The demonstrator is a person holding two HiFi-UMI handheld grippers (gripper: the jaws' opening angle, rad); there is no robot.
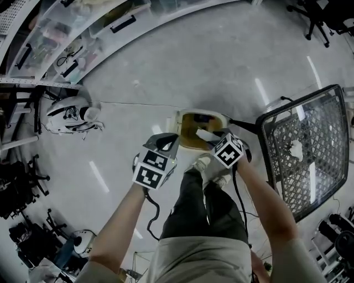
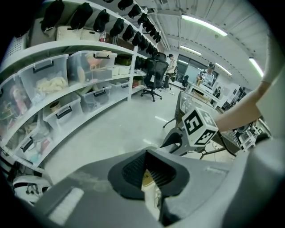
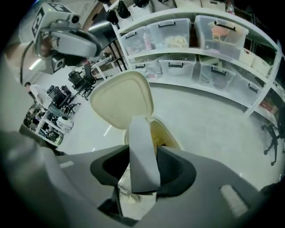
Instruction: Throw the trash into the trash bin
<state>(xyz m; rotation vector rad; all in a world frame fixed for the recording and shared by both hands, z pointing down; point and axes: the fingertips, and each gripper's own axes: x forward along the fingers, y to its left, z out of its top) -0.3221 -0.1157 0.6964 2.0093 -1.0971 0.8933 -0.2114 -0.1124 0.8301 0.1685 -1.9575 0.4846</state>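
A cream trash bin stands on the floor in front of the person's shoes, its lid raised and its yellow inside showing. My right gripper hovers just over the bin's mouth, shut on a flat grey-white piece of trash that sticks up between its pads. The same trash shows pale over the opening in the head view. My left gripper hangs beside the bin's left edge, shut and empty. In the left gripper view its jaws meet, with the bin glimpsed below.
A black mesh cart stands close on the right. Curved white shelves with clear storage boxes run along the far left. A white helmet-like object lies on the floor at left, and an office chair is at the far right.
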